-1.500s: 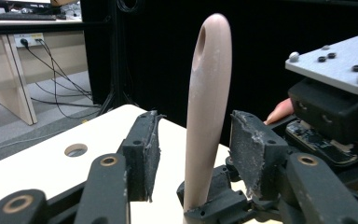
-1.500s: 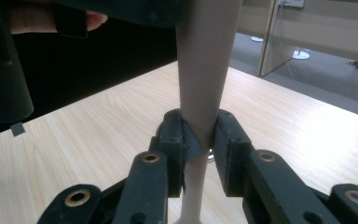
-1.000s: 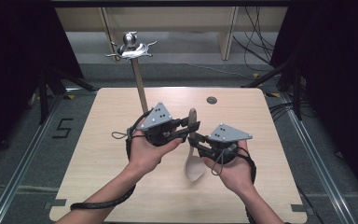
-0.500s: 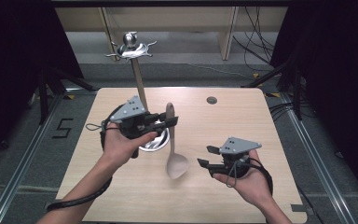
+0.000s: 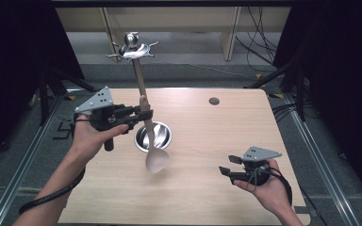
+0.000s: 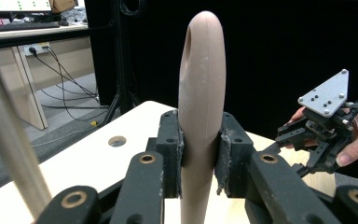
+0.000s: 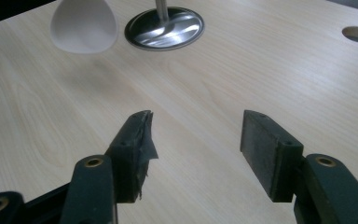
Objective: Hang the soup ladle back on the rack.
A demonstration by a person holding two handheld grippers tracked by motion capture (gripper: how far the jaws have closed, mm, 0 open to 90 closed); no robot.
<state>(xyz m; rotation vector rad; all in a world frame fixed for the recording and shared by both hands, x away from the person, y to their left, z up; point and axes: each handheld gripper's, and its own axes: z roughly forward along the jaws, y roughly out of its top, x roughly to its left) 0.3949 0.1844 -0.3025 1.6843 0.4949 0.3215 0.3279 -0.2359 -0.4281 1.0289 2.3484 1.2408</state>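
A beige spoon [image 5: 157, 161] hangs bowl-down, its handle [image 6: 200, 93] upright between the pads of my left gripper [image 5: 143, 114], which is shut on it. The spoon is held at the left of the table, just in front of a hanger stand with a wooden pole [image 5: 139, 77] and a round metal base [image 5: 162, 134]. My right gripper [image 5: 227, 165] is low over the table's front right. Its jaws have just been opening, with nothing between them [image 7: 196, 144]. It also shows far off in the left gripper view [image 6: 291, 142].
The stand carries a metal hook crown [image 5: 132, 47] at its top. A round cable hole [image 5: 214, 100] lies near the table's far edge. The light wood tabletop [image 5: 207, 141] spreads between the two hands. Dark curtains flank both sides.
The right gripper let go of the spoon, opened, and drew back to the front right, lower. The left gripper carried the spoon leftward to the stand.
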